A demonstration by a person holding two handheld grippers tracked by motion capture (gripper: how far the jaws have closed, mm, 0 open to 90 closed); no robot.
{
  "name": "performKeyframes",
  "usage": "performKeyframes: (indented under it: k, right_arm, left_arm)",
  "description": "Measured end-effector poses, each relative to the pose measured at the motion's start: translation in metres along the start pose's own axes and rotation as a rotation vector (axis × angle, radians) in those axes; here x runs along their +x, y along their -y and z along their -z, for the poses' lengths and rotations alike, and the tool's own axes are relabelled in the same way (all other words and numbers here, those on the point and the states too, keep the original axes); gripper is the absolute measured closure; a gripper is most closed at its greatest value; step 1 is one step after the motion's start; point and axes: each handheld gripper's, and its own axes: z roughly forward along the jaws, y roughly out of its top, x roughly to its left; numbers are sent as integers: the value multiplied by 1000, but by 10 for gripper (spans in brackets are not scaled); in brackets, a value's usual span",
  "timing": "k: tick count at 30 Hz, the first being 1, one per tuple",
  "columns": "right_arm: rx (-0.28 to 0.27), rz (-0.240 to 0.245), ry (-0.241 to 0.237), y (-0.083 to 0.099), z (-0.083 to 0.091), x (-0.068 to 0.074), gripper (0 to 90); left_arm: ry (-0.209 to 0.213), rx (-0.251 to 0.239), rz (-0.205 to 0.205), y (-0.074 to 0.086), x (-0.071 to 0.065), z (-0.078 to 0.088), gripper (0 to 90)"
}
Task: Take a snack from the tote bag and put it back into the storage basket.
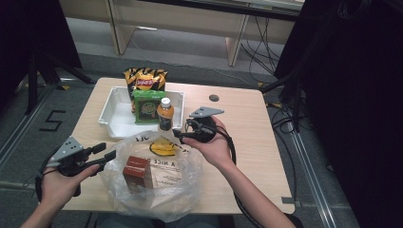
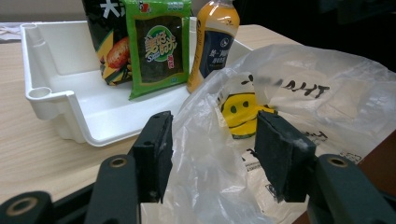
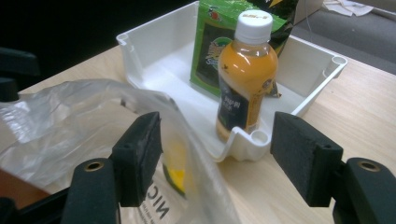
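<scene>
A clear plastic bag (image 1: 157,190) with a yellow smiley print (image 2: 238,114) lies at the table's front, and a brown box (image 1: 138,173) is inside it. Behind it, a white tray (image 1: 111,111) holds an orange juice bottle (image 1: 165,114), a green seaweed pack (image 1: 148,107) and a chips bag (image 1: 145,78). My left gripper (image 1: 107,151) sits at the bag's left rim. In the left gripper view its jaws (image 2: 212,140) stand apart with loose plastic (image 2: 299,93) between them. My right gripper (image 1: 183,129) hovers open over the bag's far rim. It faces the bottle (image 3: 245,79) in the tray's corner (image 3: 254,140).
A small round hole (image 1: 214,98) marks the tabletop behind my right hand. Bare wood (image 1: 256,142) stretches to the right of the bag. Dark curtains and cables stand off the right edge, and desk legs rise beyond the far edge.
</scene>
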Motion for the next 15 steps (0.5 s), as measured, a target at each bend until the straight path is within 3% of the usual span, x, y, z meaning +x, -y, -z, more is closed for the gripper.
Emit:
performKeyframes:
  k: [3,9,15]
  right_arm:
    - [2,4,-27,5,10,2,357]
    - [22,9,-36,19,25,5,406]
    - [-1,-6,-55,38,39,4,473]
  left_arm:
    - [-11,3,-4,-1,0,1,461]
    - [-18,-12,3,-1,1,2,451]
    - [-27,-35,20,-3,1,6,431]
